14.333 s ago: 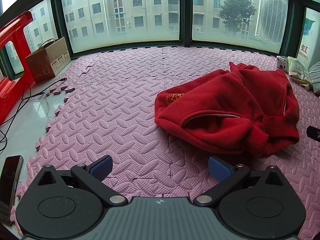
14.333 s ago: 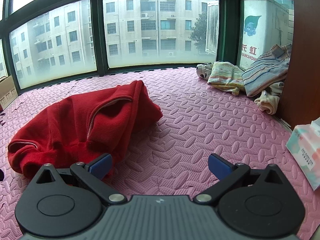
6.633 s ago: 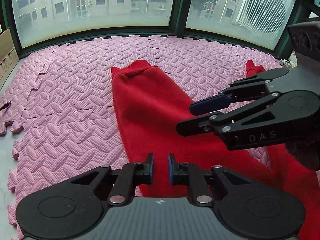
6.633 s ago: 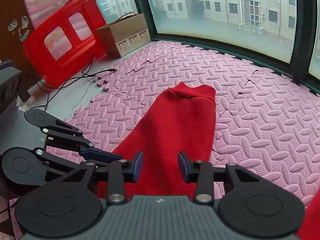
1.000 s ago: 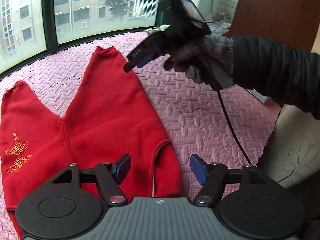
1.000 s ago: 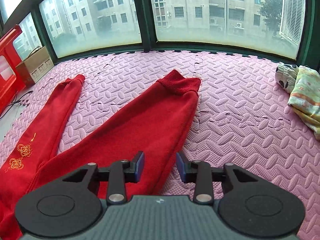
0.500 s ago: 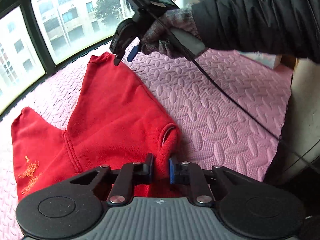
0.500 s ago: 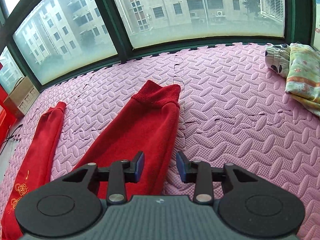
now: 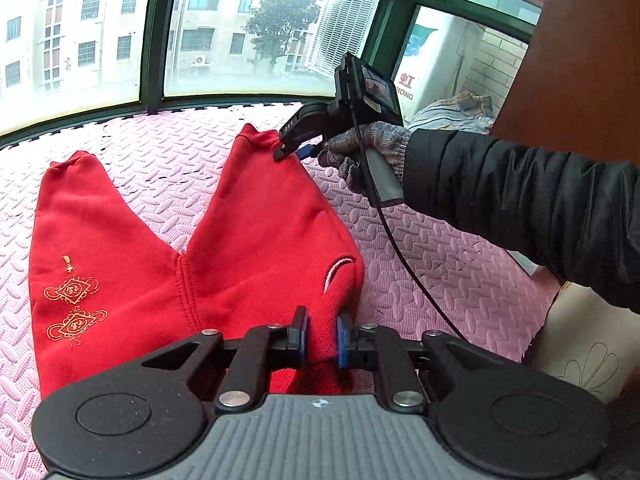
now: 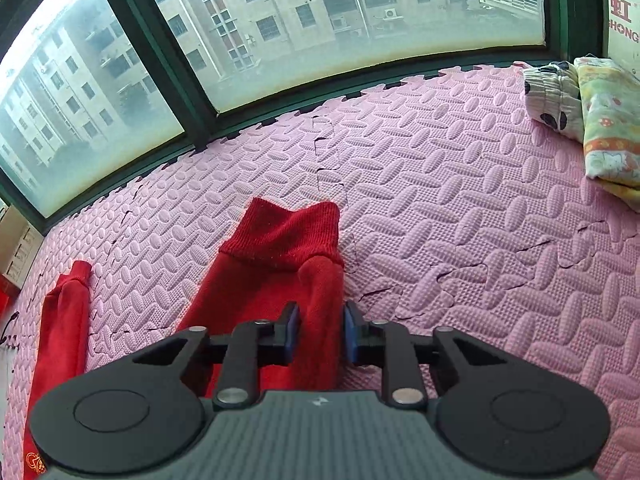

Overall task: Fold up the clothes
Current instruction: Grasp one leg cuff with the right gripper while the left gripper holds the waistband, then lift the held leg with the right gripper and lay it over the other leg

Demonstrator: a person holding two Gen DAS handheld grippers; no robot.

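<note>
Red trousers (image 9: pixel 240 248) with gold emblems lie spread on the pink foam mat (image 9: pixel 420 240), legs pointing toward the window. My left gripper (image 9: pixel 322 338) is shut on the waistband corner at the trousers' right side. My right gripper (image 10: pixel 319 334) is shut on the right edge of the right leg, just below its ribbed cuff (image 10: pixel 286 238). The left wrist view shows the right gripper (image 9: pixel 290 148) held by a gloved hand at that cuff. The other leg (image 10: pixel 66 320) lies to the left.
Folded patterned clothes (image 10: pixel 592 128) lie at the mat's far right by the window. A brown cabinet side (image 9: pixel 580 60) stands at the right. The right gripper's cable (image 9: pixel 404 256) trails over the mat. Windows bound the far edge.
My left gripper closed on the waistband corner. My right gripper moved down along the right leg to near its cuff and closed on the leg's edge.
</note>
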